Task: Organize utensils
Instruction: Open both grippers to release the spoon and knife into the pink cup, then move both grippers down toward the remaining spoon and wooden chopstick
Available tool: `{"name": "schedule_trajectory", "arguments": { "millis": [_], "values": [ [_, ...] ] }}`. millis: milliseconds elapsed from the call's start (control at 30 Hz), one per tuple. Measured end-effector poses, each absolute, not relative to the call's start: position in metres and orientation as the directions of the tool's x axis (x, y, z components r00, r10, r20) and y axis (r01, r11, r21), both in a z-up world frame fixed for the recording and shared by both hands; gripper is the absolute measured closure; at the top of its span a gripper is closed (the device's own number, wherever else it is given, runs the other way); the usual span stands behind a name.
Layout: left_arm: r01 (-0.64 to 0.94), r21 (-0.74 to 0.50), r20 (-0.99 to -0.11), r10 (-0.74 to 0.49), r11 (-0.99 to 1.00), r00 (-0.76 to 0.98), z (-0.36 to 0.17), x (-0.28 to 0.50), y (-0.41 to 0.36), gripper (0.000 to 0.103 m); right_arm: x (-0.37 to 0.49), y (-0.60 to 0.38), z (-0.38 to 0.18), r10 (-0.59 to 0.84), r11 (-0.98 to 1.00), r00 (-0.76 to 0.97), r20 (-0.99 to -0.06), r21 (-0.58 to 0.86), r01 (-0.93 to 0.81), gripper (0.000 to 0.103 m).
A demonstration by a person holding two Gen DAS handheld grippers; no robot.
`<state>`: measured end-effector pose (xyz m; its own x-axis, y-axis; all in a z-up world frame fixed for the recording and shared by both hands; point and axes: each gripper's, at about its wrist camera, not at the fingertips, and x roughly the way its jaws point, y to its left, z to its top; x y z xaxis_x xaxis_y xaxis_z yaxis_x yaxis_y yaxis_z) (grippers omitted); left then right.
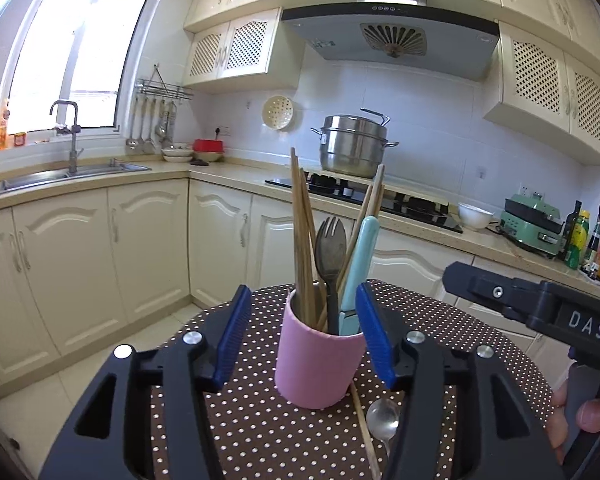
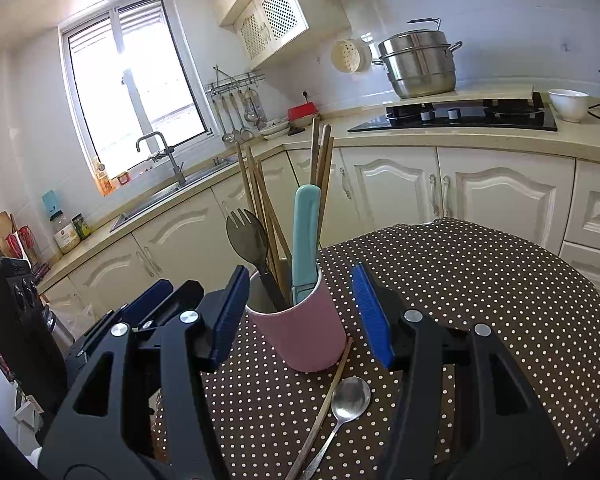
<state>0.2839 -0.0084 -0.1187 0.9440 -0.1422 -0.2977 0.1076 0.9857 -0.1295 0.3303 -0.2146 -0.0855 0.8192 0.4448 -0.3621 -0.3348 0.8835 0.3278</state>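
Note:
A pink cup [image 1: 318, 364] [image 2: 300, 336] stands on the brown polka-dot table [image 1: 260, 432] [image 2: 480, 288]. It holds several wooden chopsticks [image 1: 302, 236] [image 2: 320, 152], a dark spork [image 1: 330, 248] [image 2: 247, 236] and a light blue handled utensil [image 1: 360, 264] [image 2: 305, 236]. A metal spoon [image 1: 382, 420] [image 2: 350, 398] and a loose chopstick [image 1: 364, 432] [image 2: 328, 396] lie on the table in front of the cup. My left gripper [image 1: 304, 336] is open with its jaws either side of the cup. My right gripper [image 2: 300, 316] is open, its jaws apart around the cup, above the spoon.
The table's round edge drops to a tiled floor [image 1: 84, 376]. Cream cabinets [image 1: 140, 248], a sink [image 1: 60, 176], a stove [image 2: 460, 116] with a steel pot [image 2: 420, 64] and a white bowl [image 2: 568, 104] line the counter behind.

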Motion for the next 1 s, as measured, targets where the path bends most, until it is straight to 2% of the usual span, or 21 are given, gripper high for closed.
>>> {"name": "schedule_trajectory", "arguments": {
  "millis": [200,400,500,733,867,1000],
  "values": [
    [0.097,-0.099,-0.318,-0.124,0.99,0.94,-0.111,0.265,-0.01,0.04,0.314,-0.217,-0.087,0.434,0.89,0.818,-0.377,0.322,-0.324,0.049],
    [0.095,-0.115,-0.395,-0.134,0.989,0.909,-0.115,0.257,-0.007,0.035,0.295,-0.223,-0.097,0.411,0.901,0.815,-0.408,0.32,-0.294,0.047],
    [0.135,-0.124,-0.468,-0.178,0.983,0.865,-0.124,0.259,-0.011,0.03,0.288,-0.225,-0.107,0.386,0.914,0.81,-0.441,0.302,-0.271,0.046],
    [0.197,-0.086,-0.677,-0.202,0.977,0.708,-0.164,0.272,-0.032,0.03,0.278,-0.23,-0.143,0.33,0.939,0.783,-0.527,0.265,-0.217,0.042],
    [0.221,-0.042,-0.748,-0.177,0.974,0.639,-0.187,0.277,-0.042,0.03,0.275,-0.238,-0.161,0.301,0.949,0.771,-0.561,0.256,-0.184,0.041],
    [0.27,-0.027,-0.775,-0.191,0.962,0.603,-0.2,0.28,-0.051,0.03,0.269,-0.247,-0.175,0.273,0.957,0.772,-0.574,0.246,-0.156,0.041]
  ]
}}
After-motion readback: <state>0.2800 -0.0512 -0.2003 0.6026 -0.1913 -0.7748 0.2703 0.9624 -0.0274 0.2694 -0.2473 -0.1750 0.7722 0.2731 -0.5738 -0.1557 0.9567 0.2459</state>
